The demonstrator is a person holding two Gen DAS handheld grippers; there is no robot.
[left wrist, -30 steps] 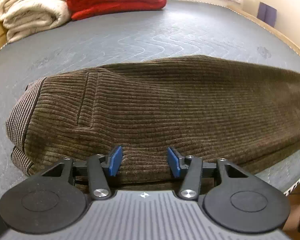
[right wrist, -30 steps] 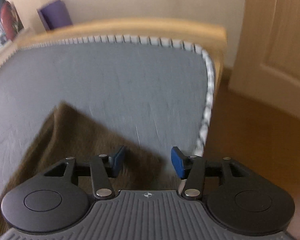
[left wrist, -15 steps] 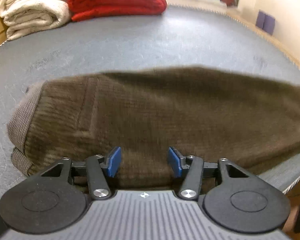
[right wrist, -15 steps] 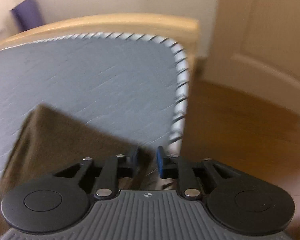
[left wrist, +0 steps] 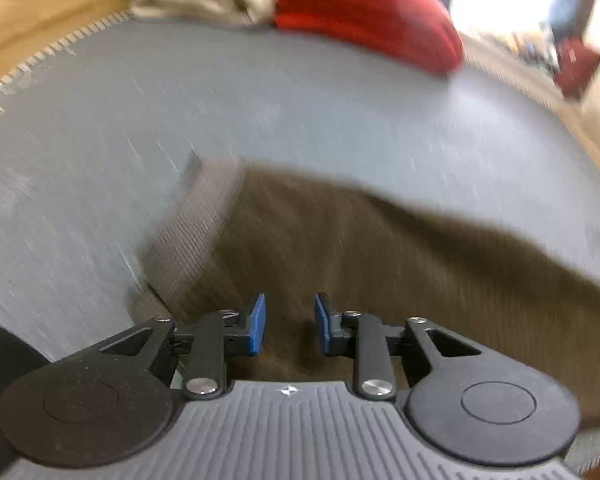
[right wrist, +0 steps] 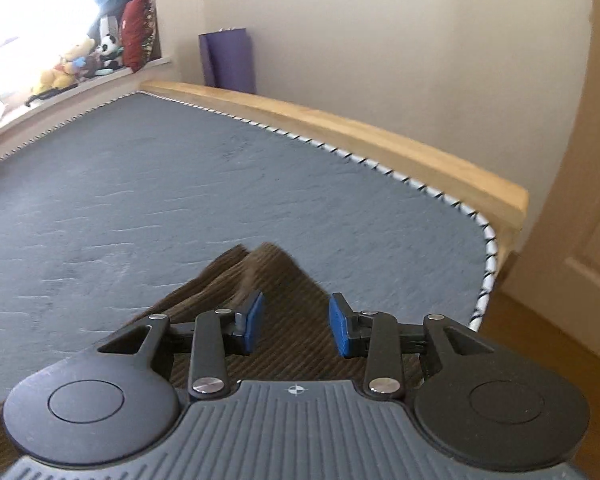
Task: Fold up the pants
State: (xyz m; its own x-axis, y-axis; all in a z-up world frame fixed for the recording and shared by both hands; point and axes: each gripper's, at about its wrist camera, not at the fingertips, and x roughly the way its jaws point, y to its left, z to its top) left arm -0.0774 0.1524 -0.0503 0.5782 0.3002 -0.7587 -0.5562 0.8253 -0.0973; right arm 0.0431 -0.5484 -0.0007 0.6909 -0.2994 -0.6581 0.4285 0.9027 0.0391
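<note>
Lengthwise, pants (left wrist: 380,264) run waistband-left across mattress (left wrist: 300,112); left fingers (left wrist: 258,324) closing, right fingers (right wrist: 342,330) opening.

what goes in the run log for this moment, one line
stage: fold pants | left gripper: closing over pants | right gripper: opening over pants' end | surface: mattress

Both my claws look alike. Left gripper (left wrist: 289,326): grey ribbed housing across the bottom of frame with a small white compass-style mark at top centre, two black round discs at lower left and lower right, each with a raised inner circle. Black linkage arms with triangular cut-outs, silver screw heads at the pivots, blue flat pads (left wrist: 257,324) on the fingertips. Right gripper (right wrist: 296,326): same grey ribbed body, same mark, same black discs, silver screws and blue pads (right wrist: 339,330). A dark shape sits at the left frame's lower-left edge, too blurred to identify.
</note>
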